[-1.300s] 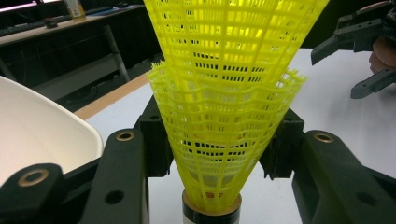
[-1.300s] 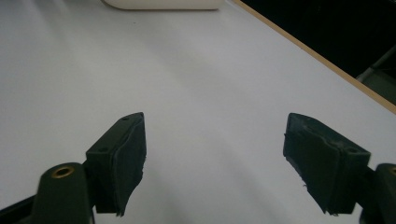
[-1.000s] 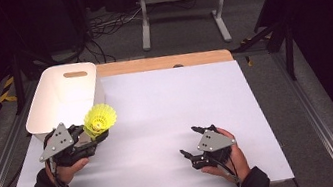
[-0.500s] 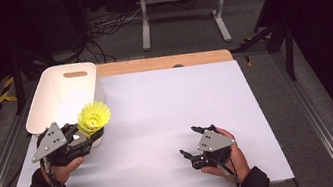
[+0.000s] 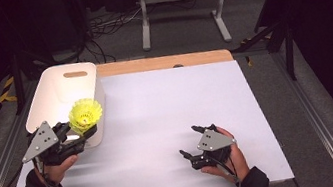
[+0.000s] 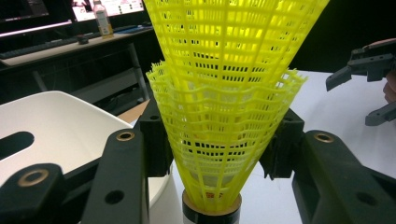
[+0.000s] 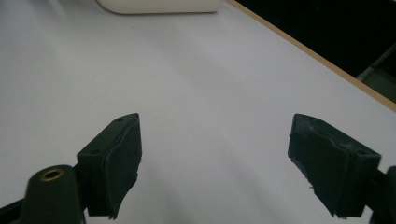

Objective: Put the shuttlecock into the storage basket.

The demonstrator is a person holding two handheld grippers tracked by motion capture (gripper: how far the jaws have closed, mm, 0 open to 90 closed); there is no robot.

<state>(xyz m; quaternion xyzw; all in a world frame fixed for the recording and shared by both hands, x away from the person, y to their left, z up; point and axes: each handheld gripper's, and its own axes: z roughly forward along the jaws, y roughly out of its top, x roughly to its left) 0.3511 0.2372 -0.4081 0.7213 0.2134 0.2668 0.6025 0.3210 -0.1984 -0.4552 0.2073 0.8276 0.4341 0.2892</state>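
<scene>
My left gripper (image 5: 81,132) is shut on a yellow mesh shuttlecock (image 5: 85,114), skirt up, at the near right corner of the white bin (image 5: 53,93). In the left gripper view the shuttlecock (image 6: 224,116) looks like two nested skirts on a dark-banded cork base, with both jaws pressed on the lower skirt. The bin (image 6: 60,130) lies just behind and to the left. My right gripper (image 5: 189,141) rests low over the white table sheet (image 5: 167,108) at the front right. Its jaws have just been opening, and the right gripper (image 7: 233,163) is open with nothing between its pads.
A strip of bare wood (image 5: 164,62) runs along the table's far edge. Beyond it stand a metal frame (image 5: 180,0) and cables on the floor. From the left gripper view, the other gripper (image 6: 369,88) is at the far right.
My left gripper has carried the shuttlecock a little to the left, up to the bin's corner. The right hand has stayed where it was.
</scene>
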